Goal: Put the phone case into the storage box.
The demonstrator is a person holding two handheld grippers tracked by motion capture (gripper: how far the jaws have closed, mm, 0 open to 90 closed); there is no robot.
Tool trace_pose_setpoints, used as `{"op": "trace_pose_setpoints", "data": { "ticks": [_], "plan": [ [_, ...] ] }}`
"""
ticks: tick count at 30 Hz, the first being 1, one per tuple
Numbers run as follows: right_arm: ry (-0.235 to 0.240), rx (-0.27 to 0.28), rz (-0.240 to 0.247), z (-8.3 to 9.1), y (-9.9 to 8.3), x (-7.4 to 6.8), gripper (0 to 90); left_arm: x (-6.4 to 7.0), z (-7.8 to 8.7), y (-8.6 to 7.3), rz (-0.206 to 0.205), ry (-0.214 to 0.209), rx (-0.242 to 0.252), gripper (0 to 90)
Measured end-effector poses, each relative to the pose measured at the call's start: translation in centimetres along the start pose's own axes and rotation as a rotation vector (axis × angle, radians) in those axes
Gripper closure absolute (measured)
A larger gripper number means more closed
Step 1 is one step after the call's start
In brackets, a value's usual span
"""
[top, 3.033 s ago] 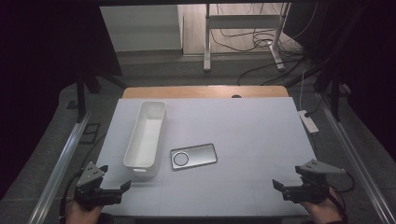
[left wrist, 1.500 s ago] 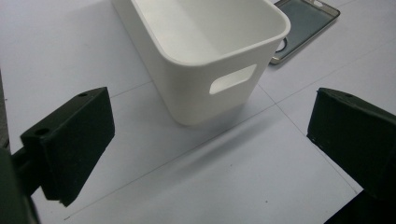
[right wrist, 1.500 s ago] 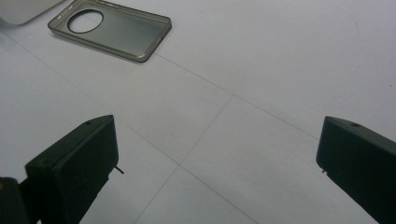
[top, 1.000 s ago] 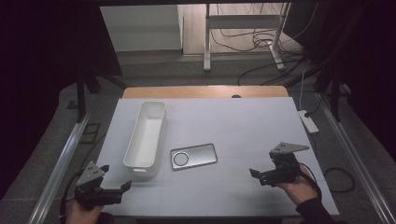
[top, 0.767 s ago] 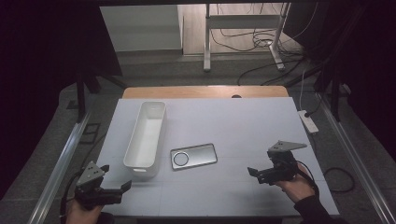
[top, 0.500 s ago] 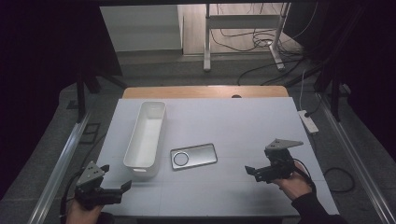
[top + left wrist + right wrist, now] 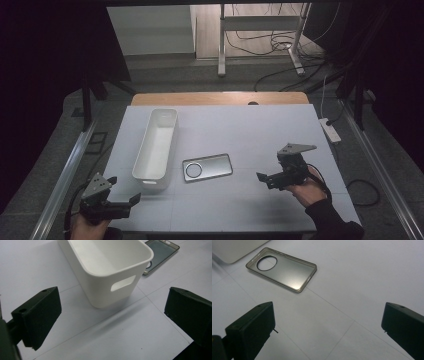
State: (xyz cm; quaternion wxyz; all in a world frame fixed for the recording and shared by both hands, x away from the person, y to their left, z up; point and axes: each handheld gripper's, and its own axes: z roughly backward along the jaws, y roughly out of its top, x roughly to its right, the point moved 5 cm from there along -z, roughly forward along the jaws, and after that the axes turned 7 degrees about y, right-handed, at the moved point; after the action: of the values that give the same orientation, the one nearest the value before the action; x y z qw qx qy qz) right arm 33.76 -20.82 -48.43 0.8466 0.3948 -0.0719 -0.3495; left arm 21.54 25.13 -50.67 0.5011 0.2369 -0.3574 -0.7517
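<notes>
A long white bin (image 7: 155,145) stands on the white surface (image 7: 260,125) toward its left edge, its length running from the far side to the near side, and it is empty inside; in the left gripper view its near end wall (image 7: 117,287) shows a slot handle cut through. Just beside the bin's near end, toward the middle of the surface, a clear grey phone case (image 7: 207,167) lies flat with its hollow side up and a round camera opening at the end closer to the bin; the two are close but apart. The left claw (image 7: 127,204) sits at the near left corner of the surface, held in the person's left hand (image 7: 87,227), with its jaws spread wide and nothing between them; in its own view the black jaws frame the bin's near end, with a corner of the phone case beyond. The right claw (image 7: 263,178) is over the near right part of the surface, held in the right hand (image 7: 305,190), pointing leftward toward the phone case and well apart from it; its jaws also stand wide apart and empty, and in the right gripper view the case (image 7: 282,268) lies ahead of them on bare surface
</notes>
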Motion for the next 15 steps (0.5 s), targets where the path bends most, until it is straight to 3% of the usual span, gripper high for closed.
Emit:
{"op": "trace_pose_setpoints", "data": {
  "ticks": [15],
  "plan": [
    [0.023,-0.032,0.0,-1.9,1.3,0.0,0.0,0.0,0.0,0.0,0.005,-0.002,0.003,1.6]
  ]
}}
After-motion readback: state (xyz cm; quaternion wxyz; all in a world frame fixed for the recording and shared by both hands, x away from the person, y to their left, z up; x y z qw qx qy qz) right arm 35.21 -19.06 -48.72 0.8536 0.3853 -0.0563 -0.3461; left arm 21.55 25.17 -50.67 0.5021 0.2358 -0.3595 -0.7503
